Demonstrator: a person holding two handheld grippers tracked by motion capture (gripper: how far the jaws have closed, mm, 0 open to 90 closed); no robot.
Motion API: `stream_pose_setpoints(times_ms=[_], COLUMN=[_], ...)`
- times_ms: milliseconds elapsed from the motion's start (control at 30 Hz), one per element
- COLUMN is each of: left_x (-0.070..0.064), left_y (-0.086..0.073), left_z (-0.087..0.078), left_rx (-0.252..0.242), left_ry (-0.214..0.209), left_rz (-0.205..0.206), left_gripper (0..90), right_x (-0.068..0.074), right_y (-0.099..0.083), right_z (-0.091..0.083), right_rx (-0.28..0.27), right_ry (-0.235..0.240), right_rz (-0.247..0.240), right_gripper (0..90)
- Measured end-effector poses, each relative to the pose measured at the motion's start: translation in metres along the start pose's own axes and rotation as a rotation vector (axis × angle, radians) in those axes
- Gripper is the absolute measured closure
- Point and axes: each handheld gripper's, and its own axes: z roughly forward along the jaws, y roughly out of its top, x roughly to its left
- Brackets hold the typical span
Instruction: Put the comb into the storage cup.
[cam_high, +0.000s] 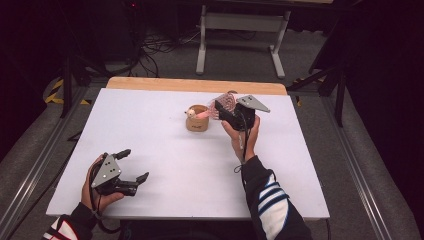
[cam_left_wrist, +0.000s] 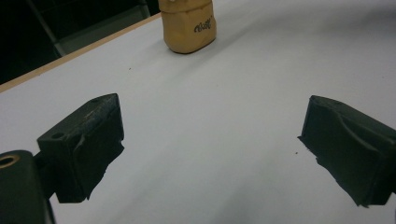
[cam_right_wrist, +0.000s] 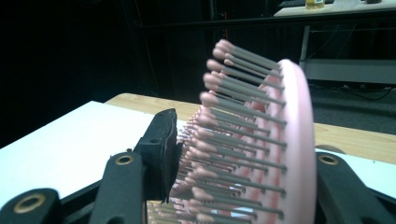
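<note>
- Left gripper (cam_high: 135, 165) sits low over the near left part of the white table (cam_high: 165, 165), held in the person's left hand (cam_high: 100, 192), with its jaws spread wide and nothing between them.
- From the left gripper view, the left gripper (cam_left_wrist: 210, 149) shows bare table (cam_left_wrist: 224, 93) between its two black jaws, and the tan cup (cam_left_wrist: 189, 25) stands well ahead of them near the far edge, dark lettering on its side.
- Grey three-cornered plate (cam_high: 106, 170) lies on top of the left gripper, facing up.
- Near the middle of the table, toward its far edge, stands the tan cup (cam_high: 197, 118), upright; something pale and pinkish rests in its mouth, too small to tell apart.
- Just right of the cup, the pink hairbrush (cam_high: 223, 105) is held up off the table, its head tilted, with the handle end reaching toward the cup's rim; whether it touches the cup I cannot tell.
- Right gripper (cam_high: 224, 111) is clamped on the hairbrush head, held by the person's right hand (cam_high: 242, 135), which reaches in from the near side in a dark sleeve with white stripes (cam_high: 272, 200).
- From the right gripper view, the right gripper (cam_right_wrist: 243, 168) has one jaw pressed into the grey, pink-tipped bristles and the other against the smooth pink back of the hairbrush (cam_right_wrist: 294, 140).
</note>
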Motion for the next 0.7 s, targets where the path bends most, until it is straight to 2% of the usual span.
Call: stream_pose_setpoints(times_ms=[200, 367, 467, 700], left_x=[0.000, 0.000, 0.000, 0.000], left_y=[0.000, 0.000, 0.000, 0.000], left_z=[0.000, 0.000, 0.000, 0.000], left_rx=[0.001, 0.001, 0.002, 0.002], left_ry=[-0.001, -0.005, -0.006, -0.006], left_rz=[0.004, 0.000, 0.002, 0.004], left_gripper=[7.1, 7.1, 7.2, 7.1], right_x=[-0.001, -0.004, -0.006, -0.006], right_y=[-0.002, -0.005, -0.008, -0.012], right_z=[0.000, 0.001, 0.002, 0.004], right_rx=[0.010, 0.031, 0.045, 0.068], right_ry=[0.016, 0.008, 0.019, 0.024], right_rz=[0.011, 0.023, 0.040, 0.039], right_gripper=[46.0, 40.9, 41.0, 38.9])
